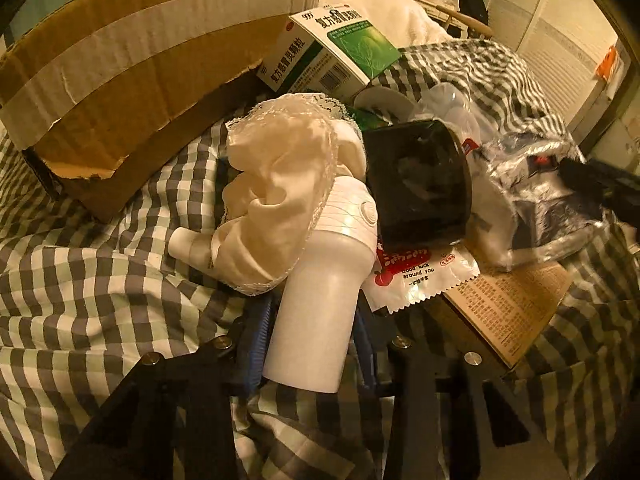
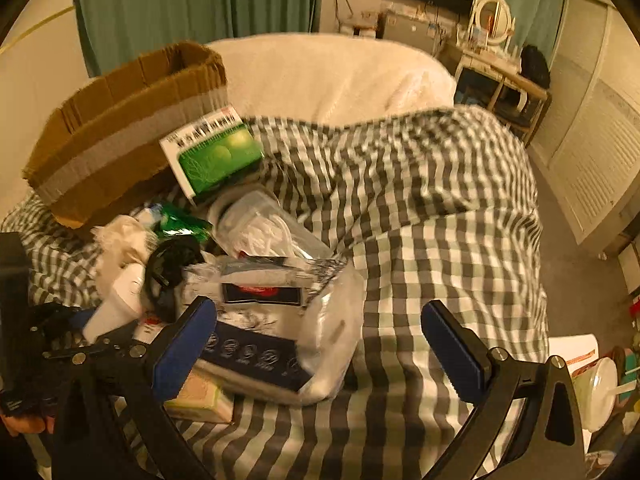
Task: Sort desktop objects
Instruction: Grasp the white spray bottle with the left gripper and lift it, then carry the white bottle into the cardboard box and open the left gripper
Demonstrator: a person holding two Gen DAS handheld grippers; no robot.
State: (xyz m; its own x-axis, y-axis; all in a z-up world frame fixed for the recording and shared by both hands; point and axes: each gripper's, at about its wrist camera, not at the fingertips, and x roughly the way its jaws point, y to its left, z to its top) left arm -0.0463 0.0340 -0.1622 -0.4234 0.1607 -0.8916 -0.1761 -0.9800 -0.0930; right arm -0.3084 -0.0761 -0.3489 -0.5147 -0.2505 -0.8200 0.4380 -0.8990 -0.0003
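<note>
With the left gripper (image 1: 310, 344) clamped on the white spray bottle (image 1: 320, 304) at lower centre and the right gripper (image 2: 320, 344) gaping empty, the lace-trimmed cloth (image 1: 280, 184) draped over its nozzle may drag along.

The left gripper (image 1: 310, 344) grips a white plastic bottle (image 1: 320, 300) lying on a checked cloth (image 1: 100, 280). A cream lace fabric (image 1: 280, 184) drapes over the bottle's neck. A black roll, possibly tape (image 1: 420, 184), sits just beside it, with a medicine box (image 1: 332, 48) leaning against a cardboard box (image 1: 132, 72).
</note>
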